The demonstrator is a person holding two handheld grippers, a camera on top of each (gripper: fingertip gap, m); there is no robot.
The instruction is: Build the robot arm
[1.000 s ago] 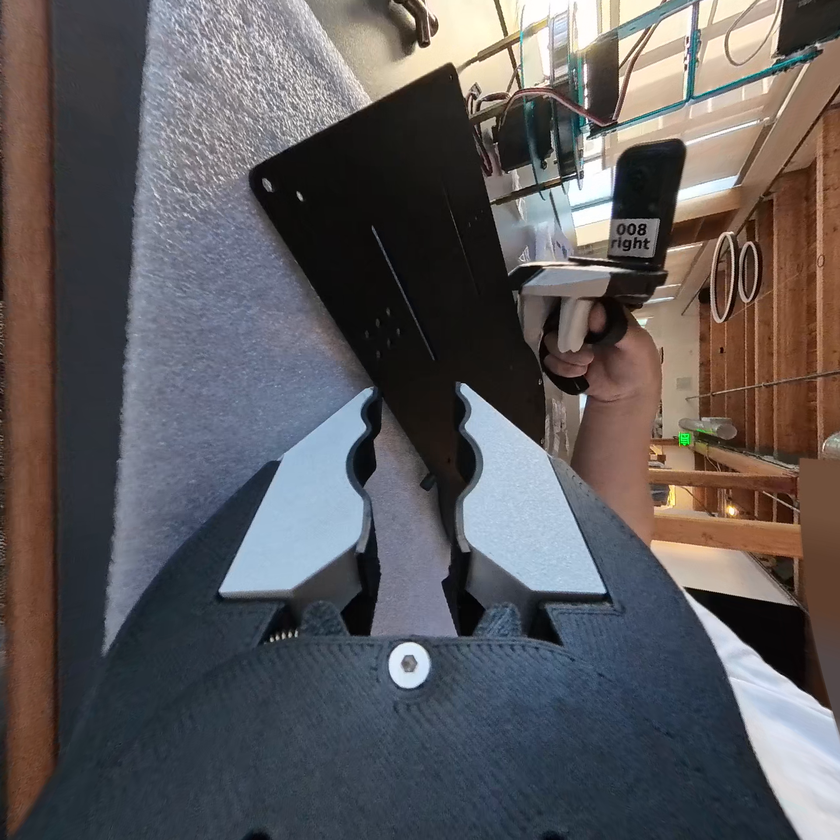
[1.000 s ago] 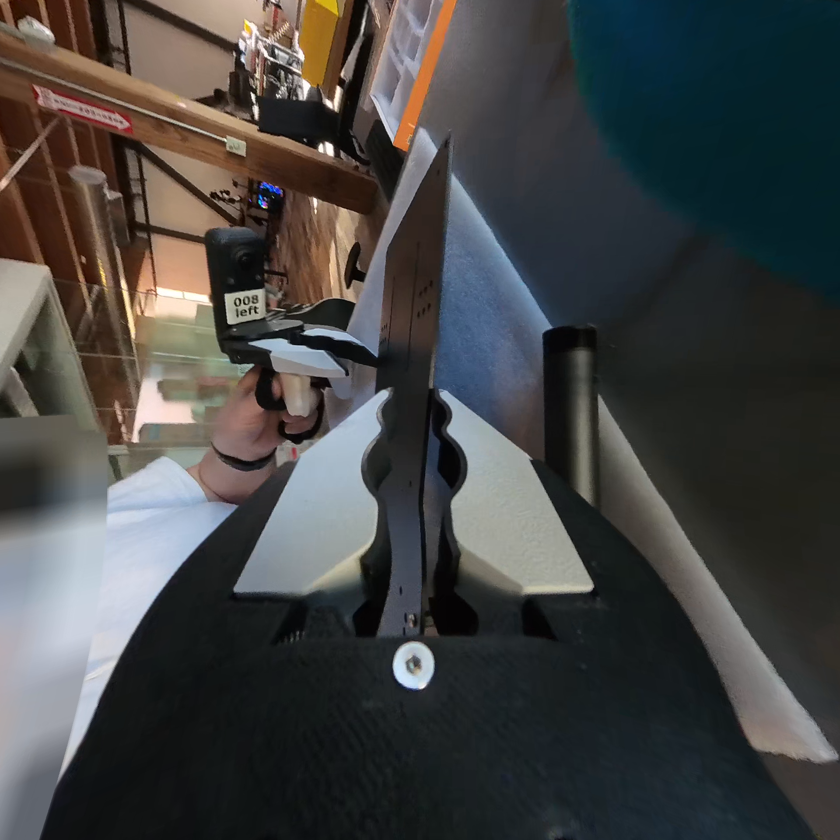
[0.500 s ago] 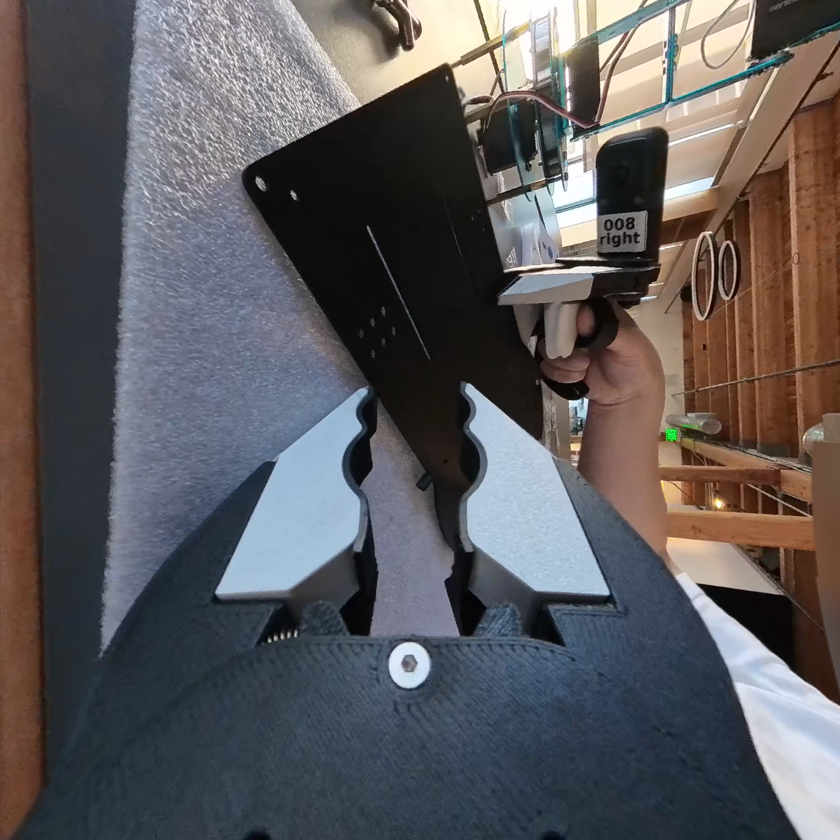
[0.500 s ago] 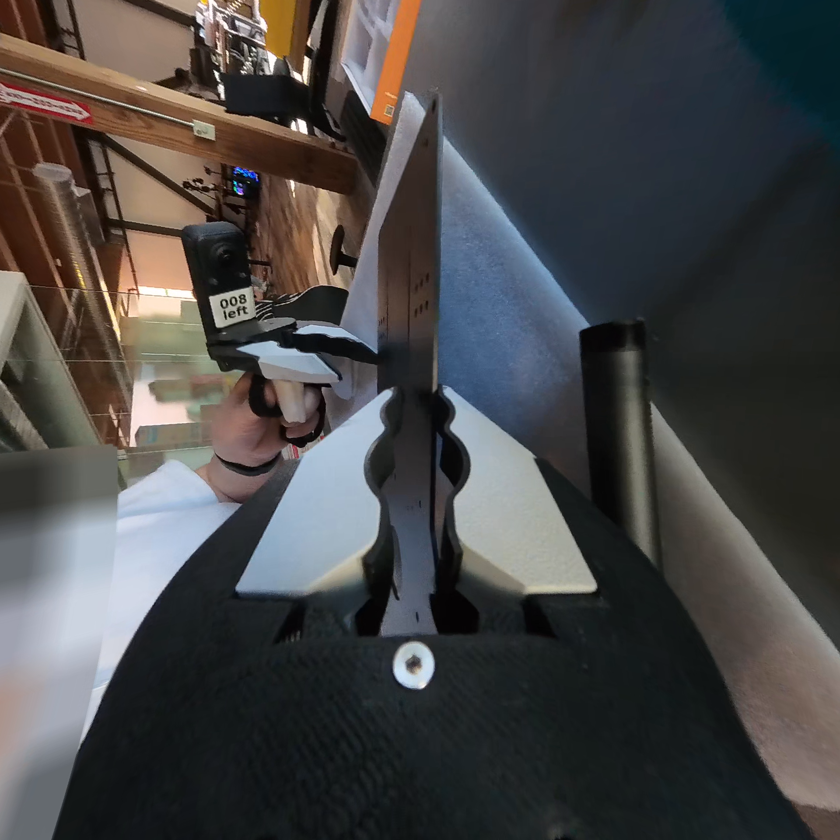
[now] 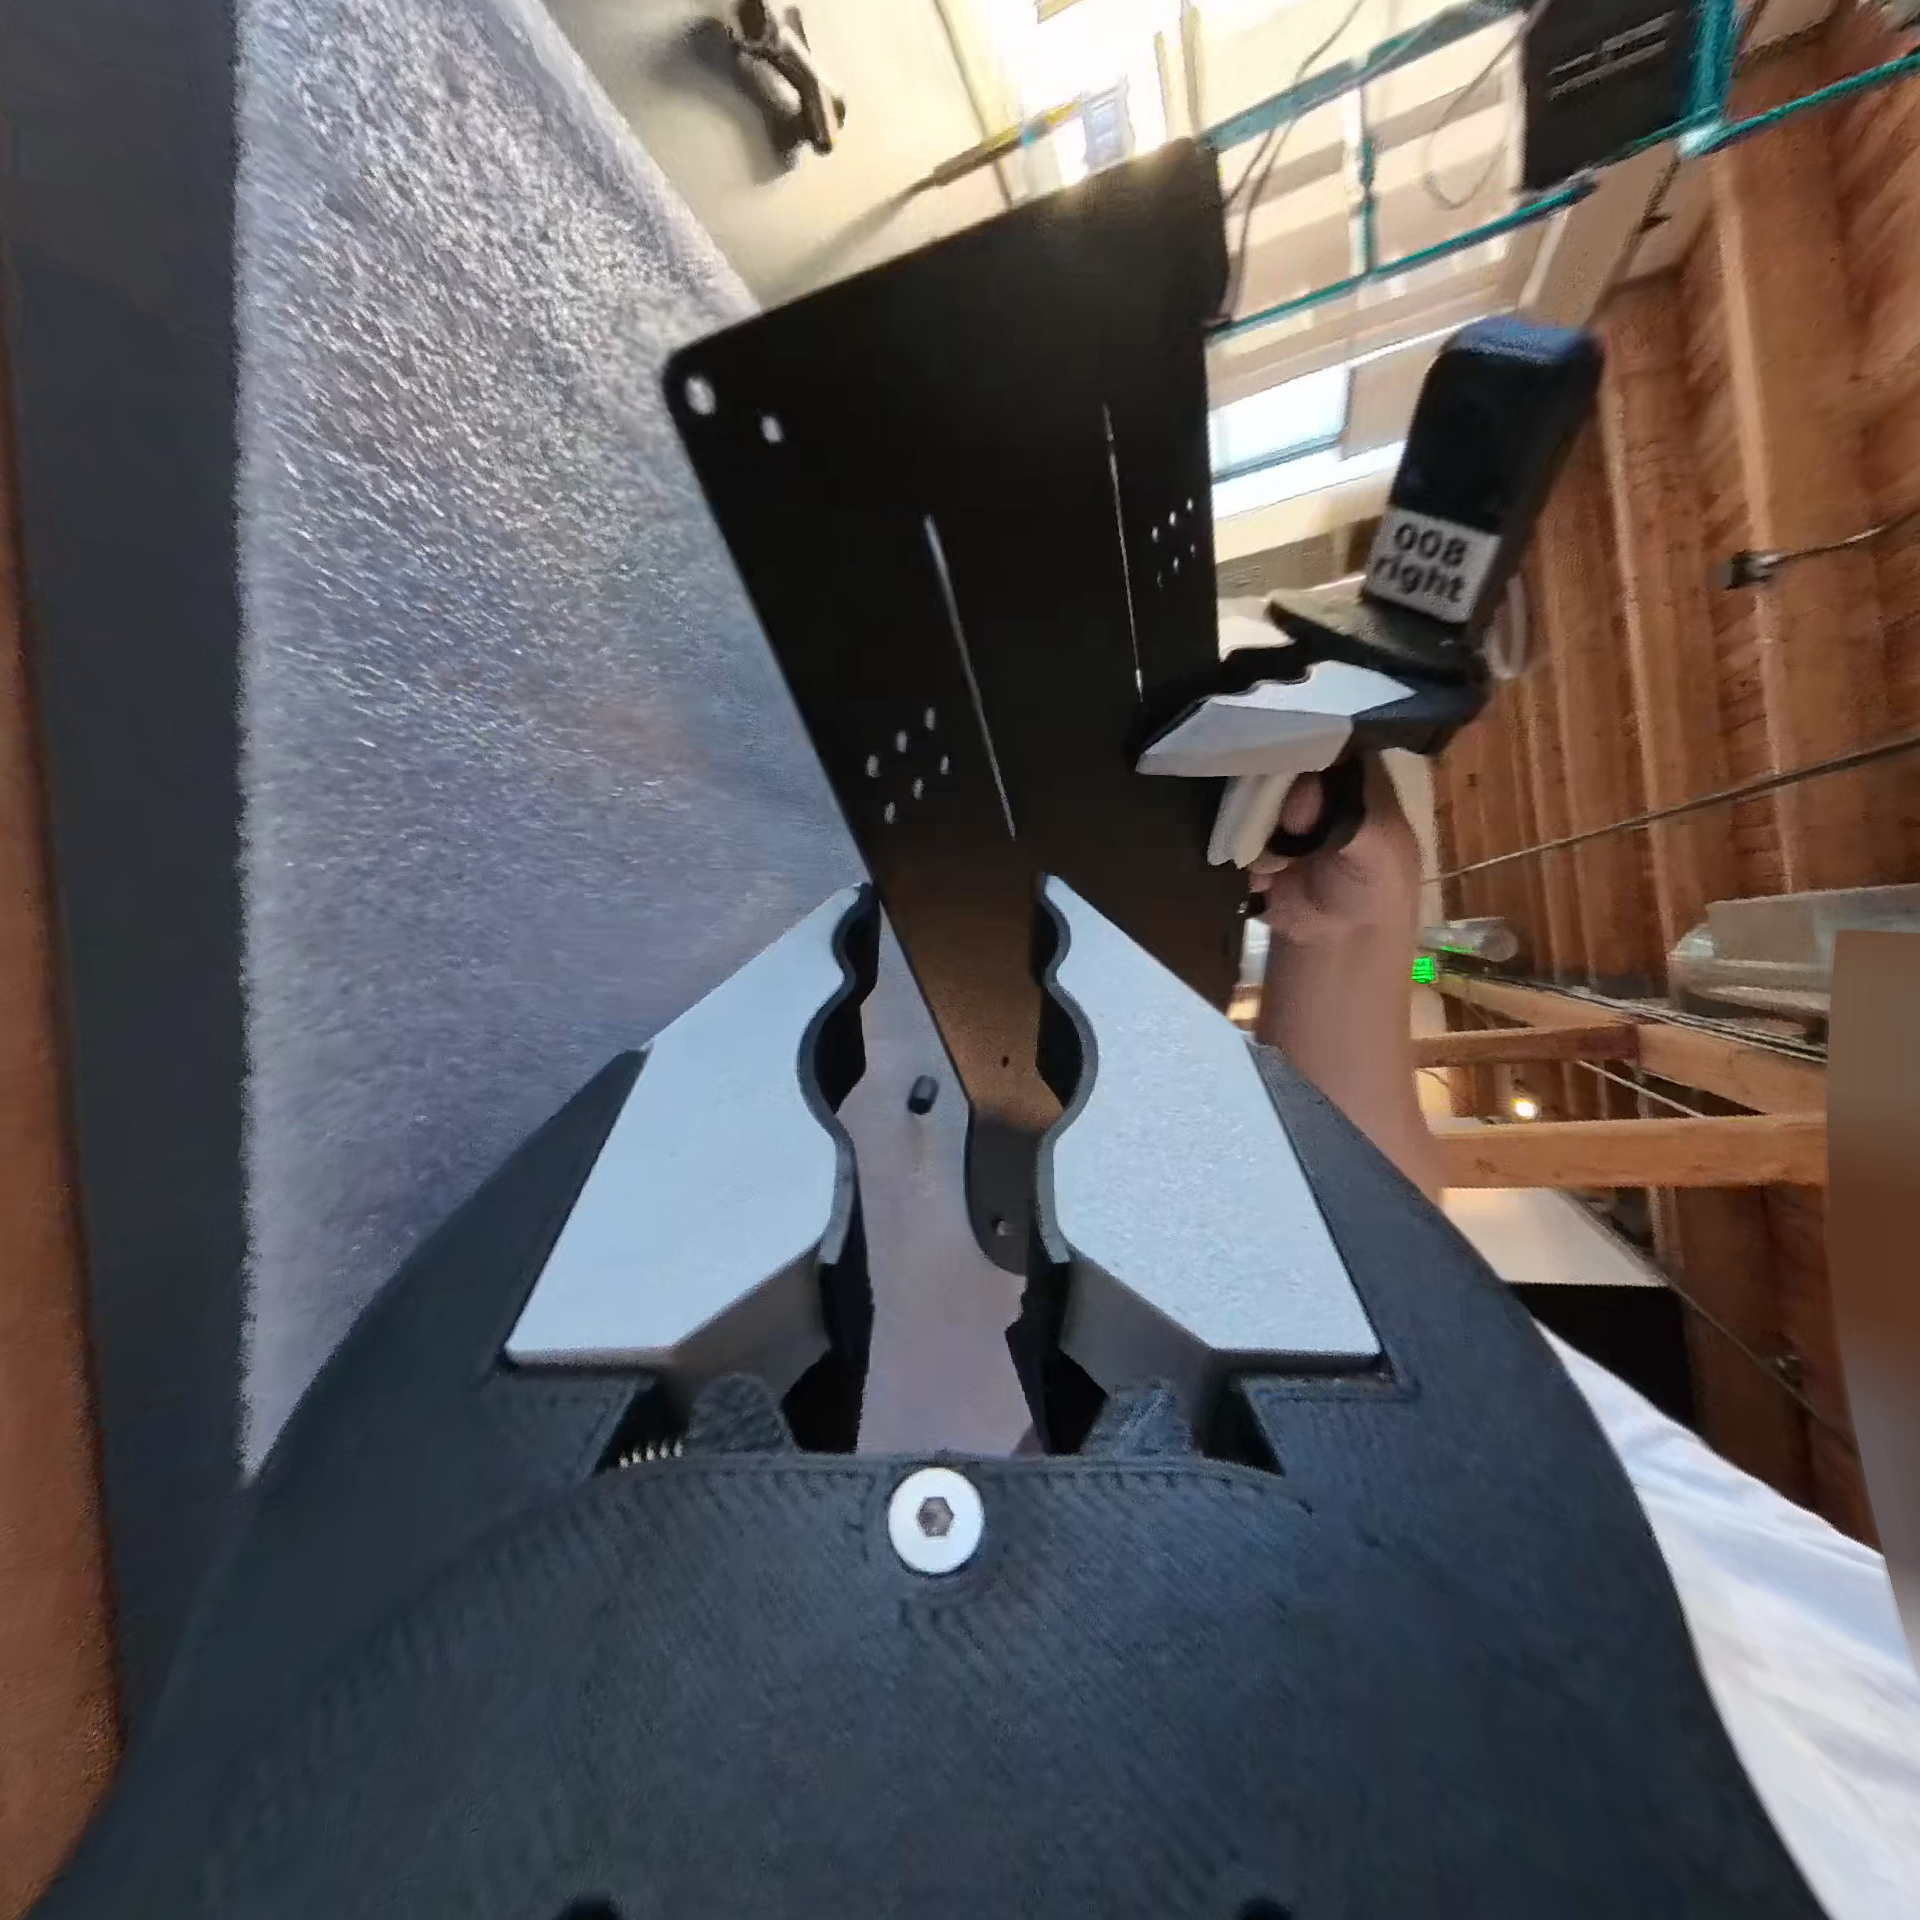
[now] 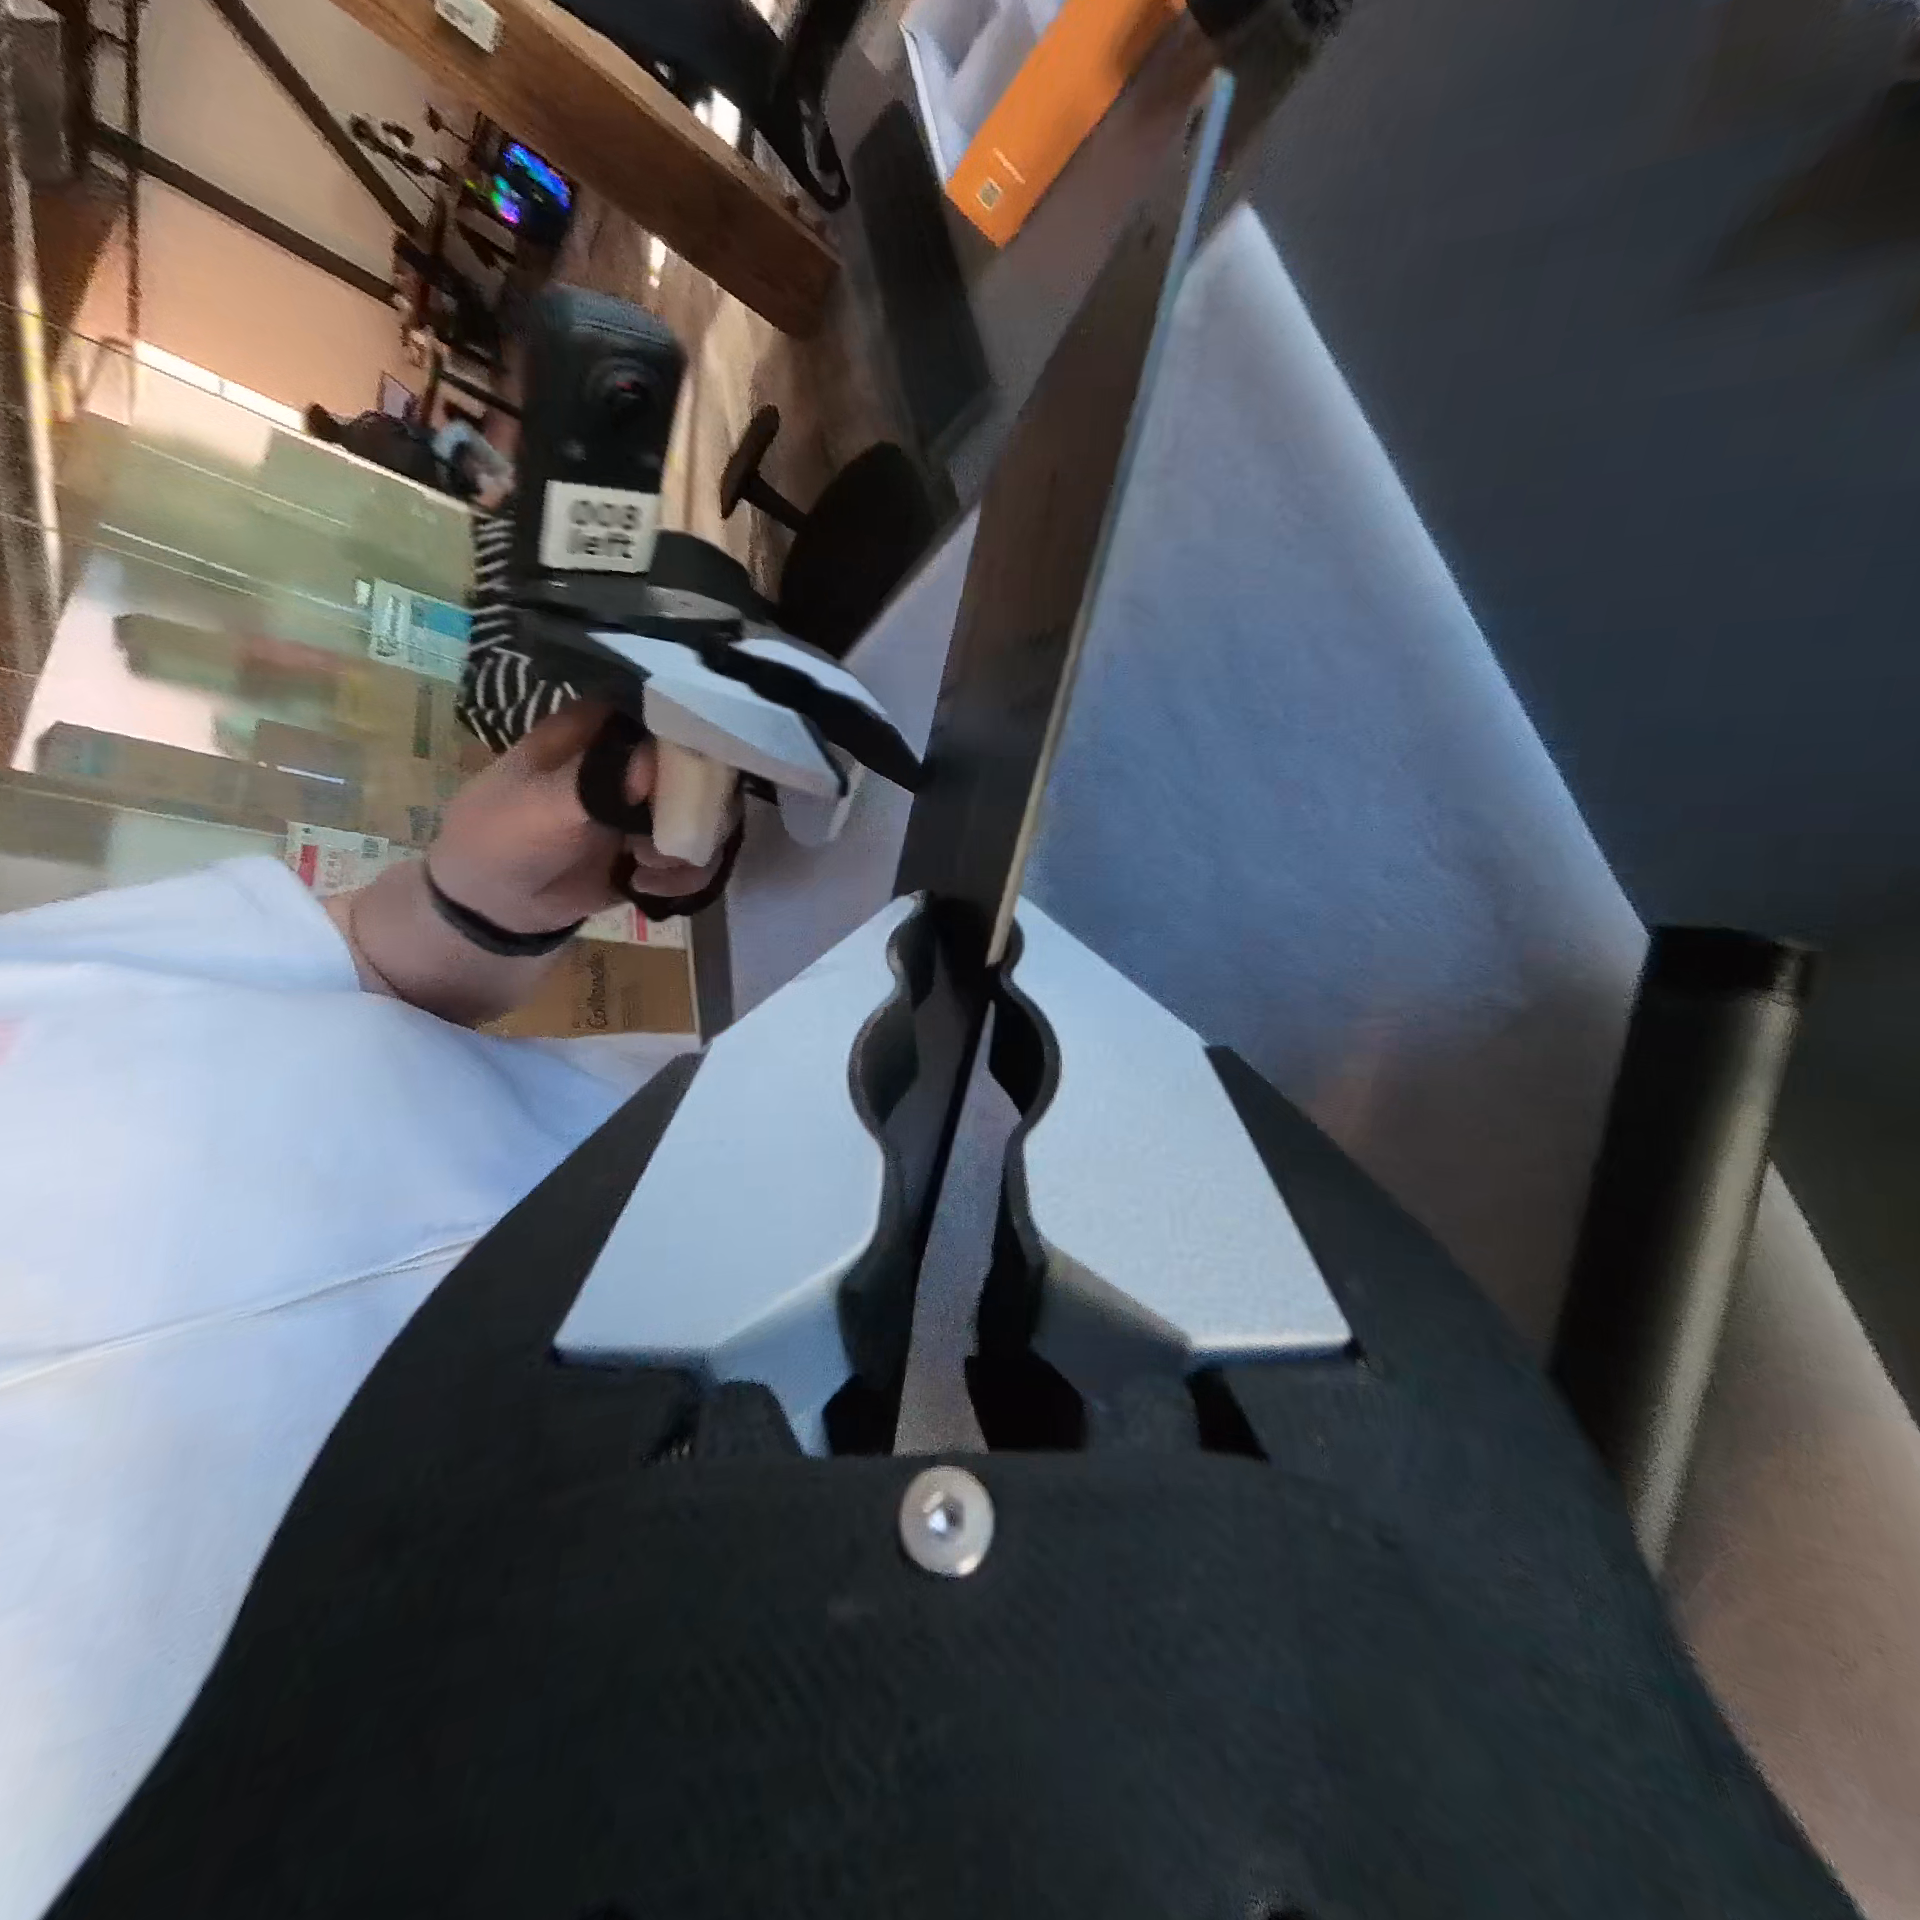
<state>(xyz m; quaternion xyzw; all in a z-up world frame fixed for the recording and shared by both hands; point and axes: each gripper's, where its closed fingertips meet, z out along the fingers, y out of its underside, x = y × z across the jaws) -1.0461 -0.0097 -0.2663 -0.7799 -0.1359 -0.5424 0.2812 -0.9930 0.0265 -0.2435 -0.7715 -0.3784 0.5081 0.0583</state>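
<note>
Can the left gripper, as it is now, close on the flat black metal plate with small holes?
Probably yes. The left gripper is open, and a corner of the flat black metal plate already lies between its fingers, against the right-hand one. Nothing blocks the gap; the right gripper clamps another edge.

You had two grippers, the left gripper (image 5: 951, 1060) and the right gripper (image 6: 961, 1049), one black plate (image 5: 997, 582), one foam sheet (image 5: 468, 623), one black cylinder (image 6: 1673, 1174) and one orange box (image 6: 1039, 135).
</note>
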